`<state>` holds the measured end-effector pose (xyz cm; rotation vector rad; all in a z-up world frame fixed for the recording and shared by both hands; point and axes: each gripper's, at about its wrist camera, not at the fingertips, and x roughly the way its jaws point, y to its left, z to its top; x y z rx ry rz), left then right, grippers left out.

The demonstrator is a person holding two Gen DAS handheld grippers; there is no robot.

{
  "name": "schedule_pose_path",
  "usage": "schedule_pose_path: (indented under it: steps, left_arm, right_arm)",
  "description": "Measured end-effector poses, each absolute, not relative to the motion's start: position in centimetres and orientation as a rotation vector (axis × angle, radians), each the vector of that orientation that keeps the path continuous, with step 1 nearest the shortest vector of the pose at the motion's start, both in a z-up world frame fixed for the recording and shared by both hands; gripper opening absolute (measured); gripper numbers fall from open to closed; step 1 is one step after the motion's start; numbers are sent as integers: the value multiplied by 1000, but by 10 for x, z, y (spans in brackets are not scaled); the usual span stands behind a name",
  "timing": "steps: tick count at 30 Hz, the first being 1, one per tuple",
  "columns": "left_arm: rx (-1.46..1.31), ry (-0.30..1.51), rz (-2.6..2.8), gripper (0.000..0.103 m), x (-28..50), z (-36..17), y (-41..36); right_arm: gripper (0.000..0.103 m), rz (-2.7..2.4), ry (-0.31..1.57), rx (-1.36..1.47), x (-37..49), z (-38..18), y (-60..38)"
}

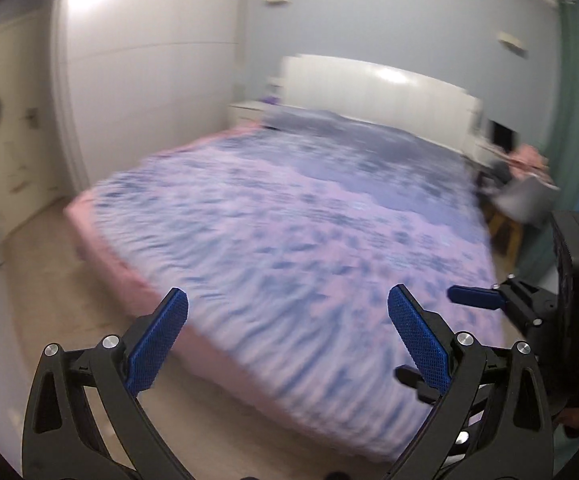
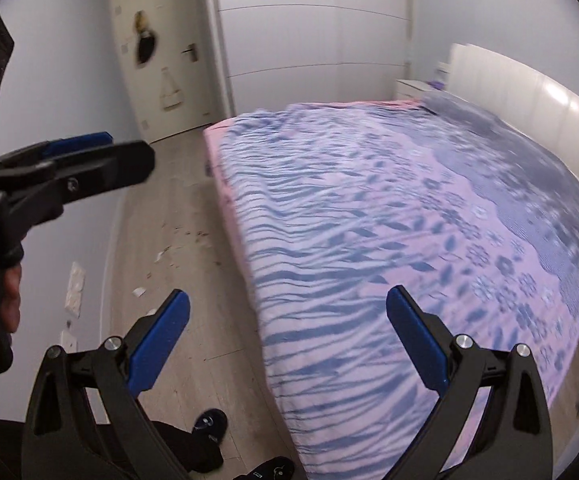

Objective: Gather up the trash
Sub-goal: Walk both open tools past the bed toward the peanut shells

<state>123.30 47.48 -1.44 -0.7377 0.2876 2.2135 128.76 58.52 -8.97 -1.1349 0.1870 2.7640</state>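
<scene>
So, both tools are up in the air with nothing picked yet; left gripper [image 1: 288, 334] has its jaws spread wide and holds nothing; right gripper [image 2: 288, 334] is the same, wide apart and bare; judging by that, the step in hand is the approach to the first piece of trash.

Landmark is the bed [image 2: 389, 220]; the trash [image 2: 161, 256] lies on the wooden floor [image 2: 193, 320] off the bed's long side, in the strip between that side and the wall; one white paper scrap [image 2: 140, 291] sits nearer the bed's foot corner, more scraps and dark crumbs [image 2: 193, 234] lie further along toward the door [image 2: 157, 60]; nothing on the bed cover reads as trash, though the blur makes that unsure.

How it looks: small flat white bits, thin, lying flush on the boards; dark specks too small to identify; left camera is too smeared to show any of it.

Doing it well, my judgement: swing the right tool off the bed and down toward the nearest scrap first; come in low, one finger each side of an edge, since flat paper gives little to pinch; close slowly so it does not skate away; the crumbs probably will not pinch at all; mind the dark slippers [image 2: 209, 430] on the floor by the bed's foot.
</scene>
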Motion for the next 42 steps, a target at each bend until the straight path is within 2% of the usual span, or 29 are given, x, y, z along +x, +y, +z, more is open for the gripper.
schedule_pose_path:
  steps: [8,17,25,32,42]
  left_arm:
    - [-830,139,2546,97,1180,-11,351]
    - [-834,-63,2690,97,1112,-15,225]
    - [-843,-73,2715,97,1044,-21,135]
    - [-881,-77,2739,97,990,-30,98]
    - [-978,-183,2804,97,899,-50,79]
  right_arm:
    - [96,2970,90,-1219,1208,-85,514]
    - [96,3077,-69,-1338,1101,-92,416]
    - [96,3087,-109,-1335,1023,-94,358]
    - [96,3096,-141,-1323,967,-94,337]
    - [96,3167,-249,-1368,855,-109,332]
